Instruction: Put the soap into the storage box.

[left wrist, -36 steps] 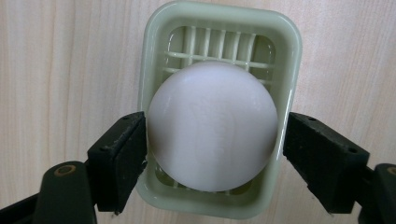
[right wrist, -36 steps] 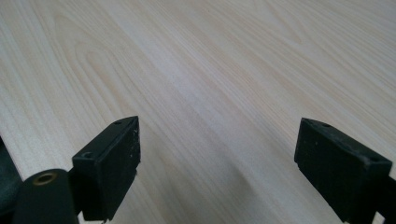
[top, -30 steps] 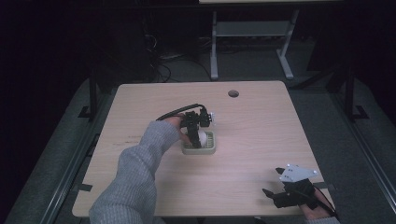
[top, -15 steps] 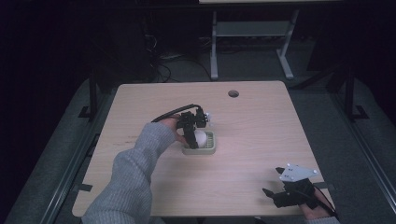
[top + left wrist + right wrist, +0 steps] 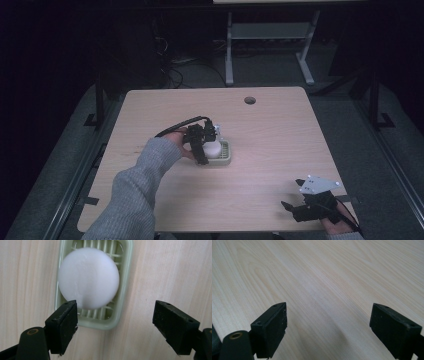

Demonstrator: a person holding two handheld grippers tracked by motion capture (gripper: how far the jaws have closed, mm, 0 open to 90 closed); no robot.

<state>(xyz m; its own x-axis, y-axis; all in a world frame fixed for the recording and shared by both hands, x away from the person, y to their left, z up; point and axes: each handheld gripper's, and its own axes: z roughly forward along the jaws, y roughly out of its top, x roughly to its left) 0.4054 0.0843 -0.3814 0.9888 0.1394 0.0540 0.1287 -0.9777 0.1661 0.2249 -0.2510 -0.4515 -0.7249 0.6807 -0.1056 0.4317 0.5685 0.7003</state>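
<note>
A round white soap lies in a pale green slatted soap dish on the wooden table. In the high view the soap and dish sit near the table's middle. My left gripper hovers over the dish's left side, pointing down; its jaws stand open in the left gripper view, with nothing between them and the soap just beyond the left jaw. My right gripper rests low at the table's front right corner, and in its own view the right gripper is open above bare wood.
The light wooden table has a round cable hole near its far edge. A grey-sleeved forearm crosses the front left. A metal stand and cables are on the dark floor behind the table.
The left gripper and forearm have shifted slightly left and toward the person over the dish. The right gripper has stayed put.
</note>
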